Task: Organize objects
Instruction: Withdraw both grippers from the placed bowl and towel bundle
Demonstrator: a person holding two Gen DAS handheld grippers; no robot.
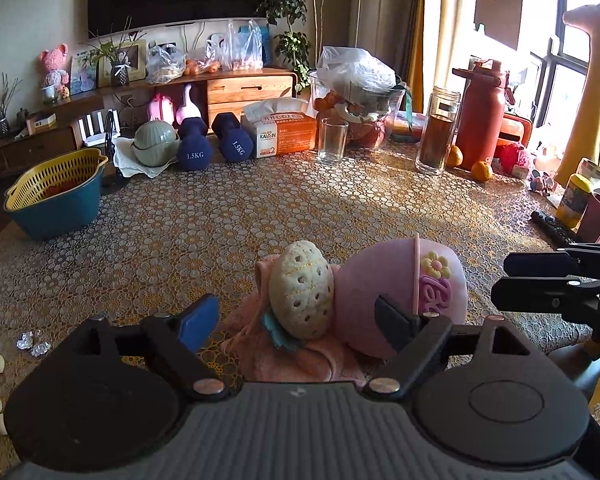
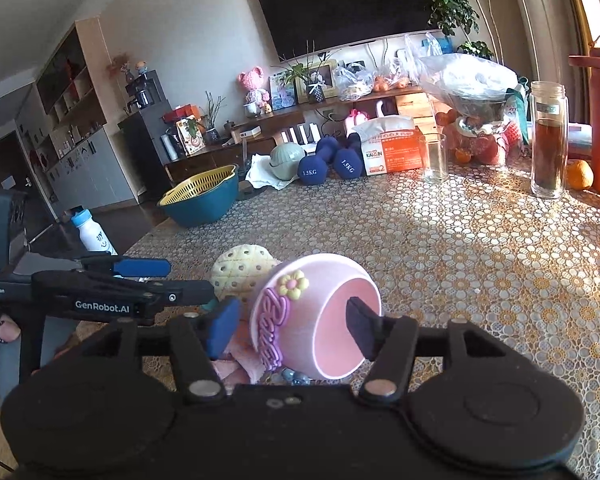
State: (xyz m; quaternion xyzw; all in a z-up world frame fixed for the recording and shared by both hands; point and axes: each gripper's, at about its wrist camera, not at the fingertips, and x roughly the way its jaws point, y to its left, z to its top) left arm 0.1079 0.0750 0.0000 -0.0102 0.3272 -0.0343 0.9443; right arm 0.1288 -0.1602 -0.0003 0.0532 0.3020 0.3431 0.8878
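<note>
A pink cup (image 1: 400,296) with a yellow flower and purple lettering lies on its side on a pink cloth (image 1: 284,352), mouth facing right. A cream pineapple-shaped toy (image 1: 302,290) leans against it. My left gripper (image 1: 296,320) is open, its jaws around the toy and the cup's left side. My right gripper (image 2: 292,326) is open around the cup (image 2: 312,316), with one finger at the mouth. The toy (image 2: 240,270) lies behind the cup. The right gripper also shows in the left wrist view (image 1: 556,280).
A blue bowl with a yellow strainer (image 1: 56,196) stands at the far left. Two blue dumbbells (image 1: 212,142), a tissue box (image 1: 284,132), an empty glass (image 1: 332,140), a tea jar (image 1: 436,132) and a red flask (image 1: 482,116) line the table's far side.
</note>
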